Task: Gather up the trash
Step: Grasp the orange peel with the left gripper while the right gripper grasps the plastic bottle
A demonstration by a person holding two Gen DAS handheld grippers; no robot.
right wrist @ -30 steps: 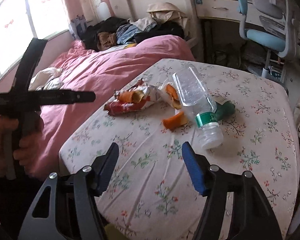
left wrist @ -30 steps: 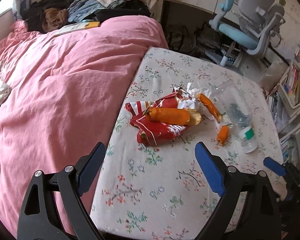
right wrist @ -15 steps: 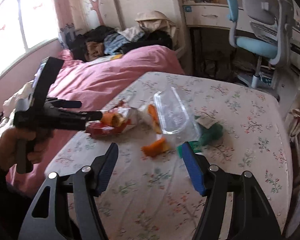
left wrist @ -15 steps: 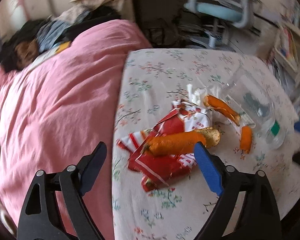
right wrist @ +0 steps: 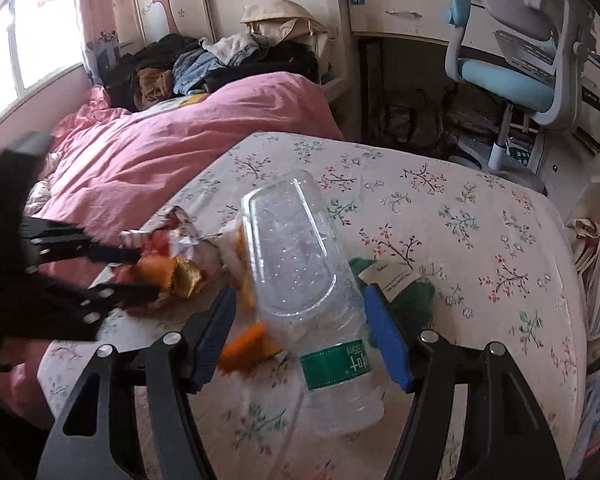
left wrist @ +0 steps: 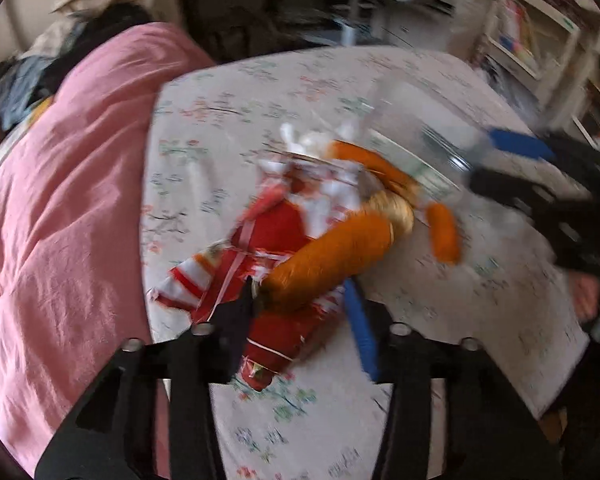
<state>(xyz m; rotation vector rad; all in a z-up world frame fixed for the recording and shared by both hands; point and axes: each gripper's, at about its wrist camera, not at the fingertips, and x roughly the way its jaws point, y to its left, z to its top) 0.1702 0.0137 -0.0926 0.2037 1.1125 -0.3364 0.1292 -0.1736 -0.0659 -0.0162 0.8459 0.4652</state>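
Observation:
A red and white snack wrapper [left wrist: 268, 276] lies on the floral tablecloth [left wrist: 228, 104] with an orange roll-shaped wrapper [left wrist: 336, 256] on top. My left gripper [left wrist: 300, 304] has its jaws around both, partly closed; the view is blurred. It also shows in the right wrist view [right wrist: 136, 276]. A clear plastic bottle [right wrist: 300, 280] with a green label lies on the table. My right gripper [right wrist: 300, 320] is open with its fingers on either side of the bottle. Orange peel pieces [right wrist: 248, 344] and a green wrapper [right wrist: 412, 292] lie beside the bottle.
A pink duvet [right wrist: 172, 148] covers the bed left of the table, with piled clothes [right wrist: 204, 64] at its far end. A blue and grey desk chair [right wrist: 528, 64] and a white desk [right wrist: 400, 12] stand behind. Bookshelves [left wrist: 540, 40] stand at the right.
My left gripper has moved forward onto the red wrapper and its jaws have narrowed around it. My right gripper has moved forward until its fingers straddle the bottle.

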